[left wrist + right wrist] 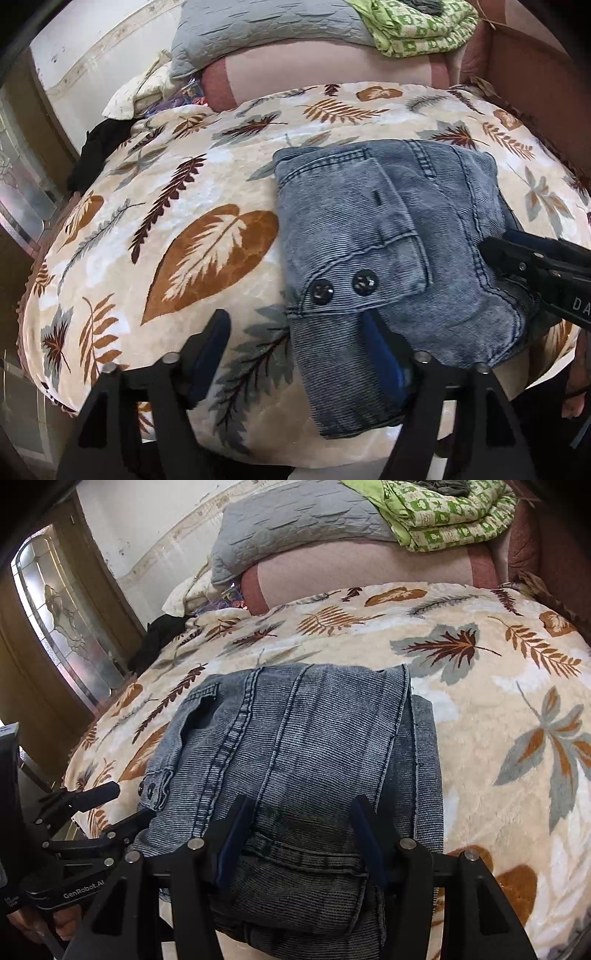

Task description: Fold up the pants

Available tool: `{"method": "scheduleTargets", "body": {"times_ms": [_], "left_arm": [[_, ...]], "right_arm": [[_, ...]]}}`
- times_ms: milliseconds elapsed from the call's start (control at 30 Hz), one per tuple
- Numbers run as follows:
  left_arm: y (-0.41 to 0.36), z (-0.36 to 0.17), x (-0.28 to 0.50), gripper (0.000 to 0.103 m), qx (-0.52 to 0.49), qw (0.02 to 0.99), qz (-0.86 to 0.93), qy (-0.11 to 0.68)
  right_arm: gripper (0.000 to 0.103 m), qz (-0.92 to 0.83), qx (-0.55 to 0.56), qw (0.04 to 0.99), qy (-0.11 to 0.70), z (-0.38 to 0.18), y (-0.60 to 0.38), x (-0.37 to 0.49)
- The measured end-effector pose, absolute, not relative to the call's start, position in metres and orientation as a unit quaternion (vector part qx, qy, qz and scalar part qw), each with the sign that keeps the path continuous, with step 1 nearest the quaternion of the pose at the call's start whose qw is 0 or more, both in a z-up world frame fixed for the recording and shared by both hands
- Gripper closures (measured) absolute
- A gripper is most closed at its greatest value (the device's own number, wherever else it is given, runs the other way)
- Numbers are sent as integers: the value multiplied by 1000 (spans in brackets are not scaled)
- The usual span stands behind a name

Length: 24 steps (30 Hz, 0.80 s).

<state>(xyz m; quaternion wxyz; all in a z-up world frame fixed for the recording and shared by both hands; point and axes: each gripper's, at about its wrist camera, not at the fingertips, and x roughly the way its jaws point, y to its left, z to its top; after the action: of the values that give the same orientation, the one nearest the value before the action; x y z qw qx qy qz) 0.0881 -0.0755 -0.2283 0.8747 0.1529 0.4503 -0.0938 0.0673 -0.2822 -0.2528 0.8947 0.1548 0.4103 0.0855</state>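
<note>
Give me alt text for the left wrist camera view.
Folded grey-blue denim pants lie on a leaf-print blanket. The open left gripper straddles their near edge; the right gripper reaches in from the right.

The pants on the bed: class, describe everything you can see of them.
The pants are faded blue-grey ribbed denim, folded into a compact stack on the leaf-print blanket. A flap pocket with two dark snap buttons faces up. The right gripper straddles the near edge; the left gripper stands open, one finger on the fabric.
</note>
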Motion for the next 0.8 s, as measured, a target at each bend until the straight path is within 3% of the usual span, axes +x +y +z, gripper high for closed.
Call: {"method": "scheduleTargets", "body": {"times_ms": [367, 800], "left_arm": [[-67, -235, 92, 15, 137, 874, -93, 457], [-63, -249, 84, 12, 136, 874, -99, 456]], "right_arm": [[42, 55, 143, 897, 414, -255, -273, 55], [41, 37, 133, 895, 425, -260, -265, 28]]}}
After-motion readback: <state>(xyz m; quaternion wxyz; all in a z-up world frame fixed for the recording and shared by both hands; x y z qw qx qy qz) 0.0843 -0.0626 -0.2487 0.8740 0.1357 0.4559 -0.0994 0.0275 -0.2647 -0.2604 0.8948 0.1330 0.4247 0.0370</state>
